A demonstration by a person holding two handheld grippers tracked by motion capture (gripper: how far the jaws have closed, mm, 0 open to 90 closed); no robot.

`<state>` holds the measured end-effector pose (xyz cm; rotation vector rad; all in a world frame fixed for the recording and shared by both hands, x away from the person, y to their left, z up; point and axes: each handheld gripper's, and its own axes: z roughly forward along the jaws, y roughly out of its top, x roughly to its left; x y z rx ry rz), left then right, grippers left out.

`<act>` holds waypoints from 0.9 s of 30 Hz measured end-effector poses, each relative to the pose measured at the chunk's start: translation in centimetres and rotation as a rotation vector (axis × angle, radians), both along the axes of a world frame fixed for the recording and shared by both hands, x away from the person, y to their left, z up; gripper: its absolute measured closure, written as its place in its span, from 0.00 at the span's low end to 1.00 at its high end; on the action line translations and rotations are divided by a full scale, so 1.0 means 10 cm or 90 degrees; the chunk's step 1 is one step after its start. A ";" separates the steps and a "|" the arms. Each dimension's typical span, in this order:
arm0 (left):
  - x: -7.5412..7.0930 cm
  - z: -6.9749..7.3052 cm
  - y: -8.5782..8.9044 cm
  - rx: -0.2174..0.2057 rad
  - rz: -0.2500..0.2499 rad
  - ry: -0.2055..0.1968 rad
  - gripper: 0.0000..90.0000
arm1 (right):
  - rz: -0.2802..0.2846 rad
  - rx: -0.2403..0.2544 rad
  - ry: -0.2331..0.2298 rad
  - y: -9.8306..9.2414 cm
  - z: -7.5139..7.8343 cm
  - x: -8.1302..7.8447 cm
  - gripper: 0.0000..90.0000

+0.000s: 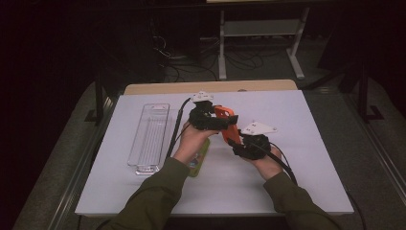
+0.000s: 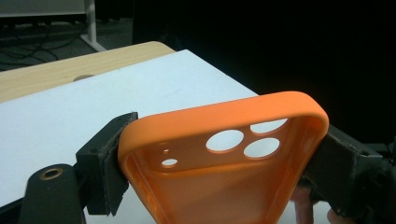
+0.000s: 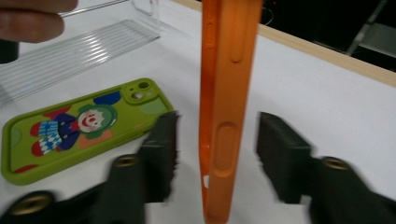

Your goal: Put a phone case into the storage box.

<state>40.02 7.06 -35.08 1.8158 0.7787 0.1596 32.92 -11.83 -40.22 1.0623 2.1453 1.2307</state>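
An orange phone case (image 1: 226, 122) is held up above the white table (image 1: 297, 163) between the two hands. My left gripper (image 2: 219, 164) is shut on its camera-hole end, with a pad pressing on each long edge of the orange case (image 2: 219, 186). In the high view the left gripper (image 1: 214, 116) is at the case's upper end. My right gripper (image 3: 220, 154) stands open around the case's lower end; the orange case (image 3: 226, 70) rises edge-on between the jaws with a gap on both sides. The right gripper (image 1: 238, 142) sits below and to the right of the left one.
A green phone case (image 3: 79, 126) with a clown picture lies flat on the table; in the high view the green case (image 1: 199, 162) is partly under the left hand. A clear ribbed plastic tray (image 1: 149, 136) lies to the left. The table's wooden far edge (image 1: 210, 86) is behind.
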 end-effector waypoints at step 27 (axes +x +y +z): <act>0.01 0.12 0.12 0.043 -0.003 -0.028 0.18 | 0.057 -0.028 0.044 -0.31 -0.03 -0.03 0.01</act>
